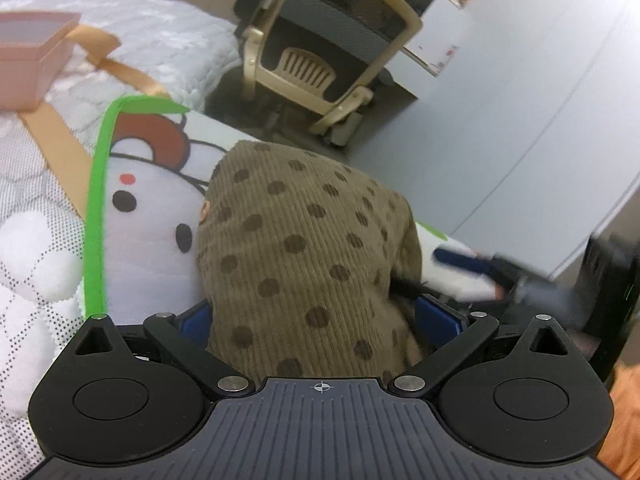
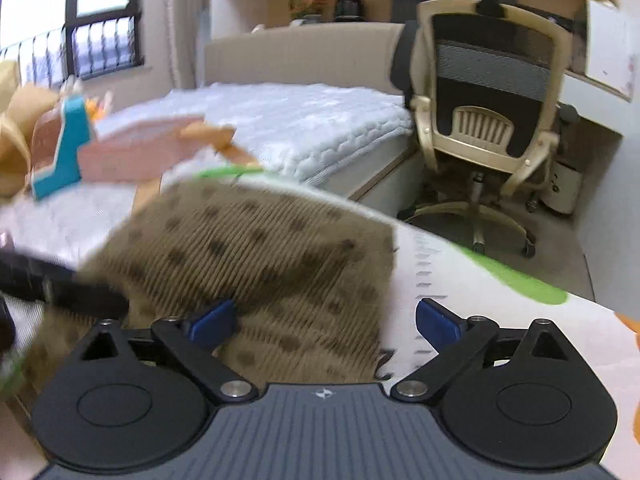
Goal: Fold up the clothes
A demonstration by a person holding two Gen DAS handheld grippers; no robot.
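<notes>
A brown corduroy garment with dark dots (image 1: 304, 240) is humped up on a white cartoon blanket with a green border (image 1: 152, 208). My left gripper (image 1: 318, 318) is open, its blue pads wide apart, and the cloth fills the space between them. To its right the other gripper (image 1: 460, 260) shows as a blur. In the right wrist view the garment (image 2: 260, 248) lies flatter, with one straight edge on the blanket (image 2: 460, 280). My right gripper (image 2: 324, 316) is open over that edge, left pad over cloth and right pad over blanket. The left gripper (image 2: 60, 284) enters as a dark blur.
A pink box (image 1: 28, 64) with tan ribbon sits on the quilted white mattress (image 1: 160, 28). An office chair (image 2: 488, 112) stands past the bed's corner by a desk. A teal and pink object (image 2: 68, 148) lies at the left. Orange fabric (image 1: 624, 420) shows at the lower right.
</notes>
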